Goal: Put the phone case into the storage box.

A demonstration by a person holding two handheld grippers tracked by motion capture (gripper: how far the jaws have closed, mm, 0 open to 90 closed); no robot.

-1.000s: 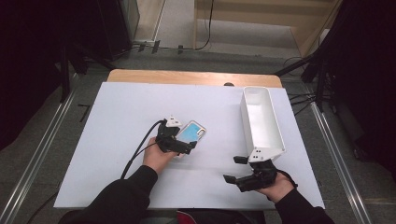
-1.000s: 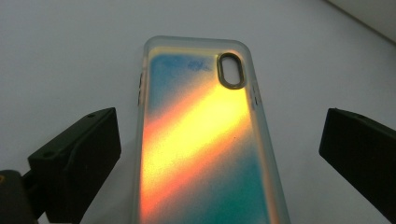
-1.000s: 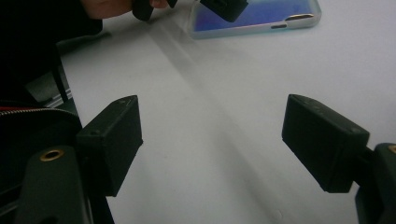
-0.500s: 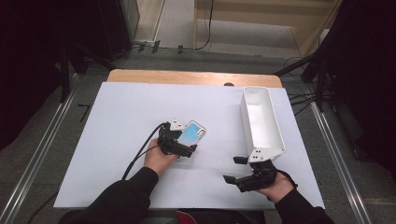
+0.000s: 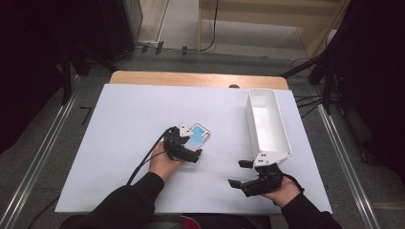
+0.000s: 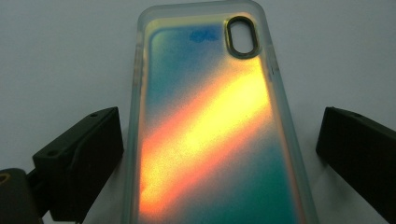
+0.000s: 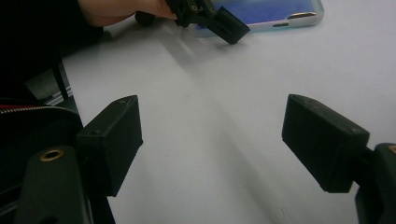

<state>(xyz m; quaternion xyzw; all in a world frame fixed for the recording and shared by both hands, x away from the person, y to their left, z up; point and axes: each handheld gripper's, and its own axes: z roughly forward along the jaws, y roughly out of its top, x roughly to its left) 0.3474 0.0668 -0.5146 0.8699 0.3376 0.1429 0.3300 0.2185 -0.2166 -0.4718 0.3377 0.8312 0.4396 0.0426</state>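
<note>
- Here, the white table [image 5: 119,143] is seen from the high view, set over a wooden top.
- The left gripper [image 6: 219,154] is held at the near end of the case [image 6: 210,130]; its jaws are spread either side, with gaps visible, so nothing is clamped.
- The case is laid flat at mid-table, camera hole at the far end.
- The right gripper [image 7: 210,140] is held with jaws apart over bare table.
- The white bin [image 5: 267,125] is placed just beyond it, at the right.

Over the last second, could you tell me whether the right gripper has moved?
No. The right gripper sits just below the white bin's near end, exactly as before.
</note>
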